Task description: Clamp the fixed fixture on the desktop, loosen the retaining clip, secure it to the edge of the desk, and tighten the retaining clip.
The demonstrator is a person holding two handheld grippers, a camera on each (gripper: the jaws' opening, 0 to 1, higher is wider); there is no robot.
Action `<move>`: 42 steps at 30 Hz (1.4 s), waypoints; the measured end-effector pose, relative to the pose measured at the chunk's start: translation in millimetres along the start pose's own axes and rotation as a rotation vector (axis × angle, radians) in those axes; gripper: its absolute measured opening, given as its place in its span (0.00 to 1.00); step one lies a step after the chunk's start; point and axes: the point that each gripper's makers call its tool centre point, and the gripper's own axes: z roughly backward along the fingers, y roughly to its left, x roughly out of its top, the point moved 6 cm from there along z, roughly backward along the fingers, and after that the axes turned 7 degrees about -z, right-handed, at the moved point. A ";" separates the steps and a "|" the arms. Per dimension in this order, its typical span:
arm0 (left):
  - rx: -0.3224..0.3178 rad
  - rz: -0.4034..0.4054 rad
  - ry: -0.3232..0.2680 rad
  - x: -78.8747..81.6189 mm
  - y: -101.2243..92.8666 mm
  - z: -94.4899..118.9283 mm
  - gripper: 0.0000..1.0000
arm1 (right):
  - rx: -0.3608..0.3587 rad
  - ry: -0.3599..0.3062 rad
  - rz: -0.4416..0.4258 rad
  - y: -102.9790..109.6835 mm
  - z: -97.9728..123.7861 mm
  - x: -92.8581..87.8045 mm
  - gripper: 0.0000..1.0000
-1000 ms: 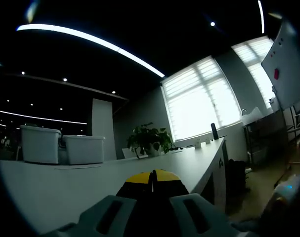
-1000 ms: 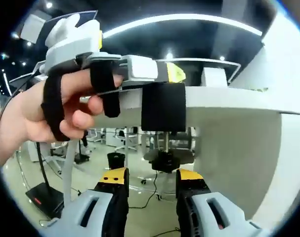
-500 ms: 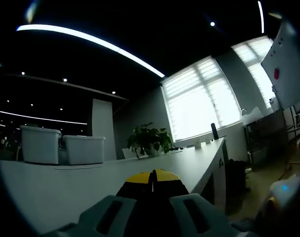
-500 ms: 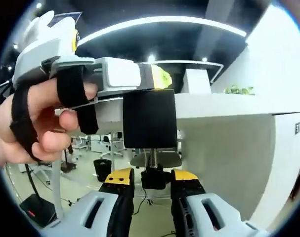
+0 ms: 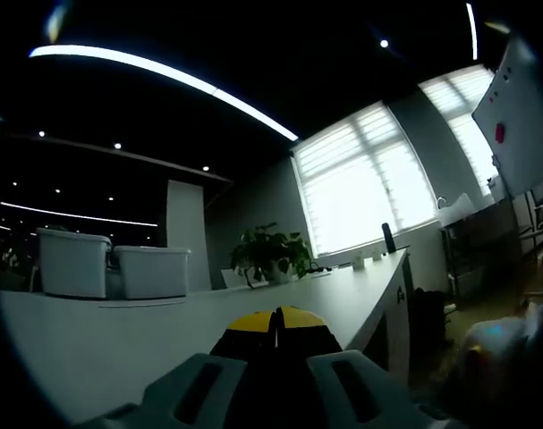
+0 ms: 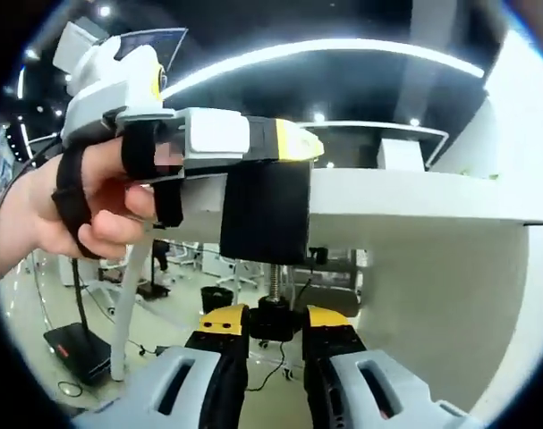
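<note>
Right gripper view: the black fixture [image 6: 264, 213] hangs on the desk [image 6: 414, 193] edge; right gripper [image 6: 272, 320] pinches its knob [image 6: 273, 318] below. Left gripper [image 5: 277, 315], jaws pressed together, rests on the desk above.

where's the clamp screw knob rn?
Right gripper view, low centre: the knob hangs under the black clamp on the desk edge, between the right gripper fingers.
</note>
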 end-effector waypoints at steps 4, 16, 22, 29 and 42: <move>-0.004 0.002 0.004 0.1 -0.3 0.1 0.01 | 0.164 0.034 0.028 -8.7 -2.4 2.9 0.22; -0.003 0.003 0.005 0.0 0.0 0.0 0.01 | 0.393 0.090 0.066 -16.9 -10.7 5.3 0.23; -0.003 0.004 0.005 -0.2 1.1 -1.3 0.01 | 0.216 0.154 0.072 -18.5 -2.9 -9.7 0.35; -0.004 0.005 0.004 -0.2 1.0 -1.2 0.01 | -0.049 0.173 0.033 6.8 36.8 -25.1 0.36; 0.001 0.004 0.004 -0.1 1.2 -0.9 0.01 | -0.262 0.109 -0.081 22.9 38.6 -10.7 0.30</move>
